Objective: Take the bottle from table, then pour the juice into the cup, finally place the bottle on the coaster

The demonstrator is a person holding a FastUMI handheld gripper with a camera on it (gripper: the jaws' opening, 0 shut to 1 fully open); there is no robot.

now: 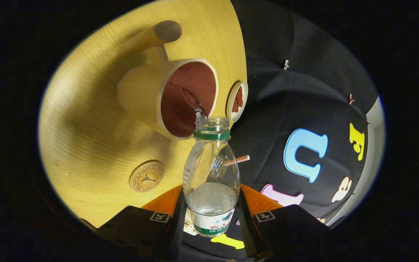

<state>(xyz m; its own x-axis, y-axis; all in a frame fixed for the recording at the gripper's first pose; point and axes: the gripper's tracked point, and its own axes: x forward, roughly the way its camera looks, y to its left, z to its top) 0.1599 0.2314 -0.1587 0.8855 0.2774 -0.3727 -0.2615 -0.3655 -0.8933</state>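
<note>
Gripper view: on my far left the pale wooden bench (86,120) runs away from me, its grain clear under the light. A round coaster (146,176) with a stamped mark lies flat on it, a little ahead of my left finger and apart from everything else. Further along stands the cream cup (140,91), its handle pointing away from me, its inside dark reddish brown. My gripper (211,218) is closed on the bottle (211,174): both fingers press against its lower body, one on each side, at the level of the label. The bottle is clear plastic with a green ring at the neck and no cap. I hold it tipped forward so its open mouth sits just at the near rim of the cup, and a thin stream runs from the mouth into the cup. Clear liquid lies in the lower part of the bottle. Just right of the cup, at the bench edge, sits a small white dish (237,101) with something brown in it. A striped straw (238,159) shows beside the bottle.
</note>
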